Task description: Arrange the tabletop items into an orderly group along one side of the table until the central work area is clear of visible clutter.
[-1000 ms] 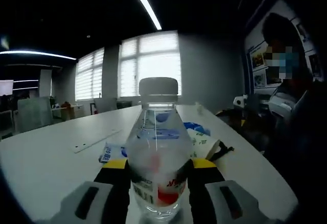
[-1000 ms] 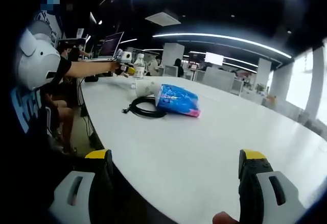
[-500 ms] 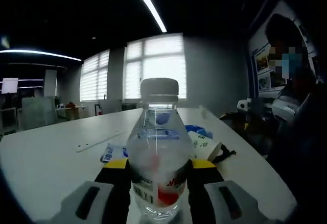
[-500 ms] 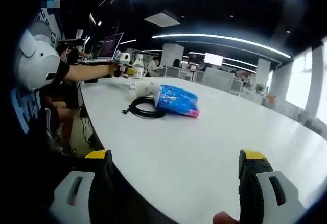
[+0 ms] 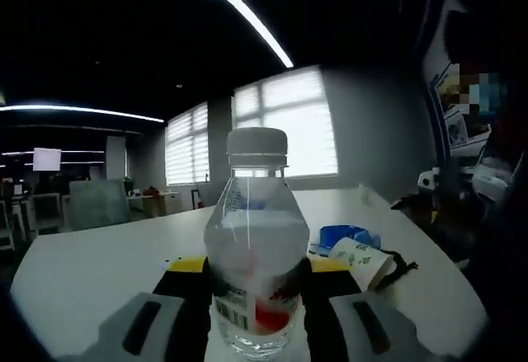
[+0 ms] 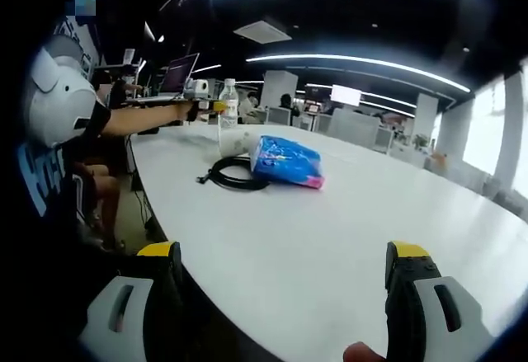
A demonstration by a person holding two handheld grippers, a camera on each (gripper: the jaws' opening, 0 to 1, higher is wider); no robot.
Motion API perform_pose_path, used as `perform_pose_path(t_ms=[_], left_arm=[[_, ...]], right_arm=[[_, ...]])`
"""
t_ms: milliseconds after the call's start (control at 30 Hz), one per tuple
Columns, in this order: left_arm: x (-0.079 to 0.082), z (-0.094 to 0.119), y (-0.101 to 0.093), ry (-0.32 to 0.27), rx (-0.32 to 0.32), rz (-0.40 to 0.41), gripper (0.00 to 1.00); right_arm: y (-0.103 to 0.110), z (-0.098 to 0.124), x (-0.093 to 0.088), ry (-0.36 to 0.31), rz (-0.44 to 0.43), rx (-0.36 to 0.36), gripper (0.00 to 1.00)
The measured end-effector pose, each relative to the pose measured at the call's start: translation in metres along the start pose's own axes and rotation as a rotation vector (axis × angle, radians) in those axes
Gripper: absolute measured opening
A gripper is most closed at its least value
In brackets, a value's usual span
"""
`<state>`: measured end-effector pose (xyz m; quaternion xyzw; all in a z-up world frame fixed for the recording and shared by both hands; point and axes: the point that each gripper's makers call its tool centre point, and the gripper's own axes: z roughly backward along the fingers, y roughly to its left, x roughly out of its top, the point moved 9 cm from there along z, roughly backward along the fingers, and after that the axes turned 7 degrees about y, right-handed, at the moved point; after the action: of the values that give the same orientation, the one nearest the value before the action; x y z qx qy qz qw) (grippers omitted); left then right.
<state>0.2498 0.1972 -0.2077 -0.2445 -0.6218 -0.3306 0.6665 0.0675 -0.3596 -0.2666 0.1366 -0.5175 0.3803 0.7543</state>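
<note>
Stage of the task, judged from the layout: tidying is partly under way, not finished. The left gripper (image 5: 252, 275) pinches a clear water bottle (image 5: 256, 255) by its lower body, white cap on, red-and-white label, held upright above the white table (image 6: 346, 230). Still to be placed with it: a blue packet (image 6: 285, 162), a coiled black cable (image 6: 233, 174) just beside the packet, and a paper cup (image 5: 363, 260) lying on its side next to the packet. The right gripper (image 6: 280, 296) hangs near the table's edge, well apart from the packet, jaws spread and holding nothing.
</note>
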Motion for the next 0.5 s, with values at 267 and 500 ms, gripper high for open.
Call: perform_pose_path(t_ms=[267, 500], left_arm=[[0.006, -0.001, 0.003, 0.005, 0.037, 0.007, 0.40], [-0.001, 0.000, 0.012, 0.035, 0.113, 0.080, 0.40]], right_arm=[[0.001, -0.003, 0.000, -0.001, 0.004, 0.010, 1.00], [0.002, -0.002, -0.002, -0.001, -0.002, 0.013, 1.00]])
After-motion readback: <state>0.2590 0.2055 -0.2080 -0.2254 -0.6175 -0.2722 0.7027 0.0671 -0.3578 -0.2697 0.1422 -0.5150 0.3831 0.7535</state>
